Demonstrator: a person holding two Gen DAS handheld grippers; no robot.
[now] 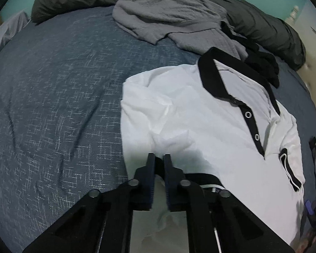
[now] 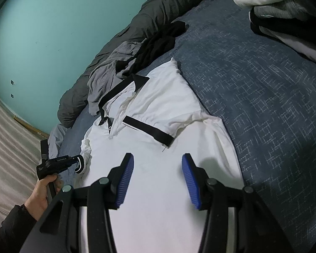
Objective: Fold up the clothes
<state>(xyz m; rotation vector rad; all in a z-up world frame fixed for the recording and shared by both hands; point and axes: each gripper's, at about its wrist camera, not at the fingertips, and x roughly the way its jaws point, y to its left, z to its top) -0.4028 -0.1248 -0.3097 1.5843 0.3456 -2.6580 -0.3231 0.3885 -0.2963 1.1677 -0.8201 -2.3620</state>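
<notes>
Progress: early, your white polo shirt [image 1: 200,126] barely folded | left tool [image 1: 159,158] clamped on sleeve cuff [image 2: 80,164] | right tool [image 2: 158,160] half-open, empty | grey garment [image 1: 168,14] waits.

white polo shirt [image 1: 200,130], black collar [image 1: 208,78]

The right gripper [image 2: 158,164] hangs with jaws apart over the white polo shirt [image 2: 164,113] on the blue bedspread [image 2: 263,97]; the left gripper [image 2: 79,162] pinches its black-trimmed sleeve [image 2: 82,163]
</notes>
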